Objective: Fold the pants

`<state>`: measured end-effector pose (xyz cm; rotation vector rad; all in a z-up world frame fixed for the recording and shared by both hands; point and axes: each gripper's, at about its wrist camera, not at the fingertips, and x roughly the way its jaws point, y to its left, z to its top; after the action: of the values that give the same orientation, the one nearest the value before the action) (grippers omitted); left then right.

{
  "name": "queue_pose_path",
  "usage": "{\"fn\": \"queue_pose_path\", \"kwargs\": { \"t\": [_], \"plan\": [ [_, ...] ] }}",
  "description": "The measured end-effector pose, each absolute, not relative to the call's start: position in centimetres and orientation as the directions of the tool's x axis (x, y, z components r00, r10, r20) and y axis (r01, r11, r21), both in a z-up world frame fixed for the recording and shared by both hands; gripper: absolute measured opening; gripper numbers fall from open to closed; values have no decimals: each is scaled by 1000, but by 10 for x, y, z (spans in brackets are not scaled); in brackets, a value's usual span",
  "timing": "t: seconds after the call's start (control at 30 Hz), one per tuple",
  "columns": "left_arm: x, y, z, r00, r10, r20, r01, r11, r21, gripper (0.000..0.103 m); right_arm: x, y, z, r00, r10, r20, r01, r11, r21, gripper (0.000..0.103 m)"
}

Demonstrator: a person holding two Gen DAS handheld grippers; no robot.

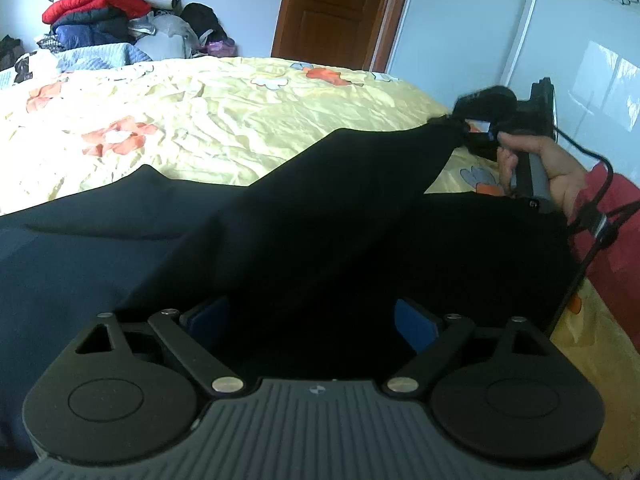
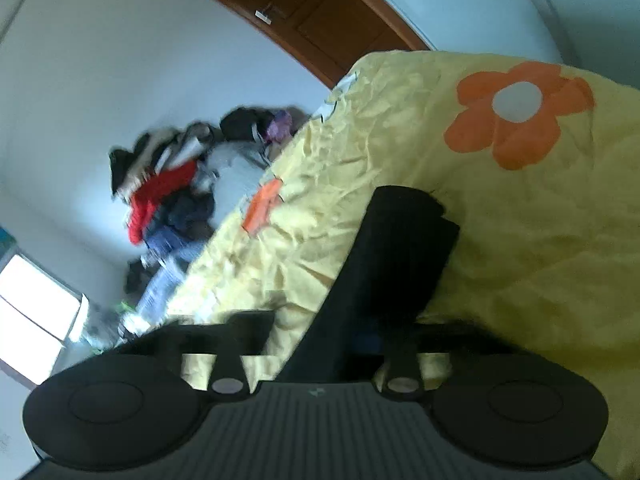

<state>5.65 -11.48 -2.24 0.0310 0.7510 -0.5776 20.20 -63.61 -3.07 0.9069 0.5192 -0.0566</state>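
Note:
Dark pants [image 1: 280, 216] lie spread across the near part of a yellow flowered bedsheet [image 1: 224, 120]. My left gripper [image 1: 312, 320] hovers low over them, its blue pads [image 1: 414, 326] wide apart, open, with black cloth lying between them. At the right, a hand [image 1: 560, 172] in a red sleeve holds my right gripper [image 1: 466, 130], shut on one end of the pants and lifting it into a taut ridge off the bed. In the right wrist view, which is blurred, the black cloth [image 2: 400, 248] runs out from the shut right gripper [image 2: 360, 340] and hides its fingertips.
A pile of clothes [image 1: 100, 12] is heaped beyond the bed at the far left. A brown door [image 1: 336, 8] stands at the back and white glossy wardrobe panels [image 1: 580, 60] on the right. The bed's edge curves down at the right, and a black cable [image 1: 592, 208] hangs by the sleeve.

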Motion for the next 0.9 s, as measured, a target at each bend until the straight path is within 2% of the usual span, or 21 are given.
{"fn": "queue_pose_path", "kwargs": {
  "t": [0.1, 0.17, 0.4, 0.67, 0.7, 0.77, 0.83, 0.87, 0.9],
  "plan": [
    [59, -117, -19, 591, -484, -645, 505, 846, -173, 90, 193, -636, -27, 896, 153, -418, 245, 614, 750, 4],
    [60, -122, -16, 609, -474, -636, 513, 847, -139, 90, 180, -639, -20, 919, 158, -362, 214, 573, 791, 4],
    [52, -162, -9, 662, -442, -605, 609, 788, 91, 91, 130, -643, 27, 967, 167, -190, 82, 505, 859, 4],
    [34, -194, -21, 685, -430, -588, 655, 716, 241, 90, 96, -645, 64, 980, 173, -103, 2, 505, 863, 4],
    [33, -195, -22, 691, -428, -583, 653, 715, 250, 87, 94, -645, 66, 980, 171, -96, -4, 508, 862, 4],
    [34, -194, -22, 689, -437, -579, 656, 716, 240, 73, 90, -645, 69, 982, 169, -90, -11, 518, 855, 4],
    [36, -189, -20, 665, -462, -586, 670, 716, 196, 49, 85, -647, 69, 982, 160, -97, -2, 526, 850, 4],
    [39, -185, -19, 646, -486, -588, 680, 717, 155, 44, 84, -648, 67, 982, 159, -104, 5, 524, 852, 4],
    [43, -181, -17, 629, -507, -589, 686, 719, 114, 31, 81, -647, 65, 981, 157, -112, 13, 522, 853, 4]
  ]
}}
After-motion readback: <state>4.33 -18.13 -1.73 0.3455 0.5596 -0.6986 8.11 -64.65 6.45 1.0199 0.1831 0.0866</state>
